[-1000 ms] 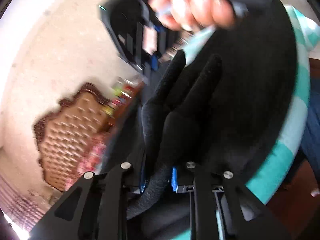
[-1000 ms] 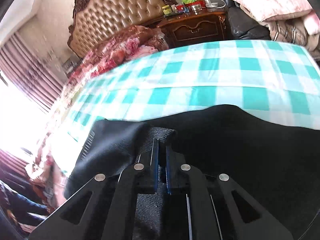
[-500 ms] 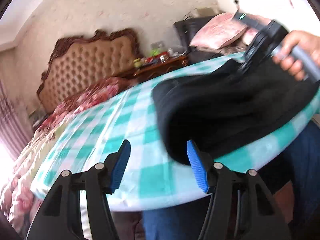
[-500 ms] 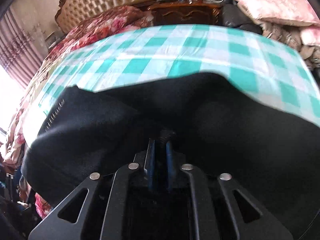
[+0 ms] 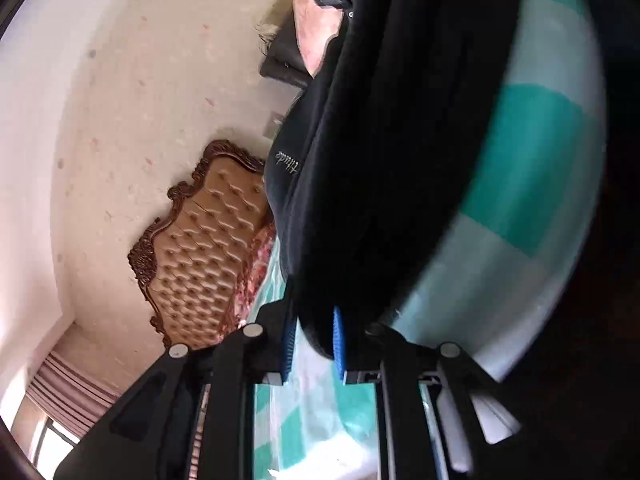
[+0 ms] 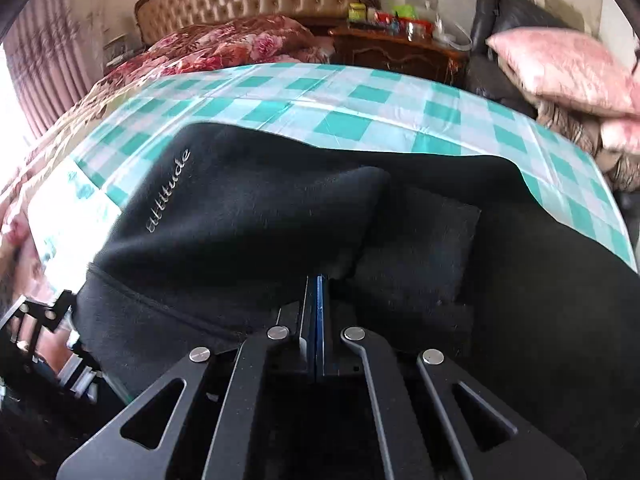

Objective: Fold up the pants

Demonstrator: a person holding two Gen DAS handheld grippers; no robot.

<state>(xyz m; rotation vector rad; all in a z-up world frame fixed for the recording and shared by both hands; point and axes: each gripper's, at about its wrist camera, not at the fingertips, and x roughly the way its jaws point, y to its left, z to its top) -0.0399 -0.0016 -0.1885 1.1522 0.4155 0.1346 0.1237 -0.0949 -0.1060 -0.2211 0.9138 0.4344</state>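
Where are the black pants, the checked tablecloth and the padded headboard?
Black pants (image 6: 248,216): right wrist view, on the folded top layer beside the lettering.
Checked tablecloth (image 6: 360,96): right wrist view, on bare cloth beyond the pants.
Padded headboard (image 5: 208,248): left wrist view, on its tufted middle.

Left wrist: rolled hard sideways, close against the black pants (image 5: 400,140), facing the headboard (image 5: 208,256);
Right wrist: upright, angled down over the pants (image 6: 280,220), close;
Shared: pants, checked tablecloth (image 6: 360,96), headboard
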